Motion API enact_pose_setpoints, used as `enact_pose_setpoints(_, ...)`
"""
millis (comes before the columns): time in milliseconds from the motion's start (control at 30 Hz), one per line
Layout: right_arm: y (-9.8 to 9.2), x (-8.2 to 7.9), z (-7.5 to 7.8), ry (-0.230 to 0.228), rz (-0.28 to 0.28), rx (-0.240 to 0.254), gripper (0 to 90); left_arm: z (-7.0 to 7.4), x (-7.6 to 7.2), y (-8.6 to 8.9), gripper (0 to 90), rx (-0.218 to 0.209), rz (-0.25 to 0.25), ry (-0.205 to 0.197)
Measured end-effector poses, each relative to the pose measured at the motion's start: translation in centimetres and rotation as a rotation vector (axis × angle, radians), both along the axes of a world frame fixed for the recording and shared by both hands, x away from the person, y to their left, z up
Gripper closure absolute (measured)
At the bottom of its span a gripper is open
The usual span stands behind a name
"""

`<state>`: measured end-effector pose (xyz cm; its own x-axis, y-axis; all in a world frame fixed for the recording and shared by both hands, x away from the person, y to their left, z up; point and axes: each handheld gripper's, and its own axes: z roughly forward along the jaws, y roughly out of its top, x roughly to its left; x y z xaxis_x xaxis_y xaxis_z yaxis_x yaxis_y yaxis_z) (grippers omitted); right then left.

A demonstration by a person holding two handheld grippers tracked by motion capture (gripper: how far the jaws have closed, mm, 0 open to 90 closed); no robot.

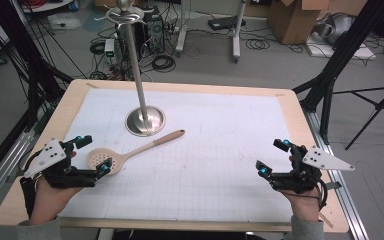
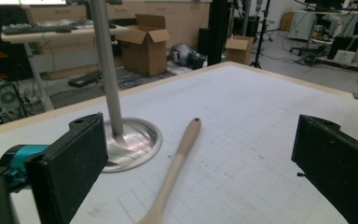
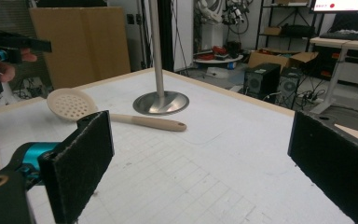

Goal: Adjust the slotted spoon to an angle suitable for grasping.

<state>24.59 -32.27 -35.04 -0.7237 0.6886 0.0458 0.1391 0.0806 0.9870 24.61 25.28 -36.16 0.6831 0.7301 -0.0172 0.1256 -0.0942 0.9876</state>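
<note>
Beige and perforated, the skimmer spoon [image 1: 125, 154] lies flat on the white gridded table [image 1: 220, 165], its handle pointing toward the steel stand [image 1: 145, 120], whose round base sits just beyond it. My left hand-held gripper [image 1: 94, 153] hovers at the spoon's bowl with jaws spread wide, nothing gripped. My right hand-held gripper [image 1: 275, 157] hangs well apart at the table's right side, its jaws likewise wide and empty.

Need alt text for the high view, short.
A beige slotted spoon lies on a white gridded table, its bowl beside the open left gripper. A steel stand rises behind it; the right gripper, also open, hovers at the table's right side.
</note>
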Motion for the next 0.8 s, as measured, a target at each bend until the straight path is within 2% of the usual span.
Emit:
enact_pose_setpoints(167,-0.1,0.0,0.0,0.013,-0.007,0.012,5.6,-0.2,0.4,-0.5,3.8,0.010,0.002,0.035)
enact_pose_setpoints(233,-0.2,0.0,-0.1,0.012,-0.011,0.020,5.6,0.0,0.7,-1.1,2.7,-0.013,0.020,0.015)
enact_pose_setpoints(300,-0.2,0.0,-0.1,0.013,-0.011,0.022,5.6,0.1,0.8,-1.4,2.1,-0.026,0.011,0.004)
enact_pose_setpoints(333,-0.2,0.0,-0.3,0.025,-0.015,0.026,5.6,0.2,0.9,-2.0,2.2,-0.016,0.002,-0.018)
enact_pose_setpoints(467,-0.1,0.0,-0.3,0.029,-0.011,0.026,5.6,0.0,1.7,-3.0,2.2,0.011,-0.002,-0.021)
enact_pose_setpoints(567,0.0,0.0,-0.2,0.022,0.000,0.025,5.6,0.0,2.2,-3.5,7.7,0.056,-0.011,-0.014)
enact_pose_setpoints(800,0.3,0.3,-0.4,0.037,0.018,0.019,5.6,0.3,3.6,-4.2,19.9,0.068,-0.049,0.002)
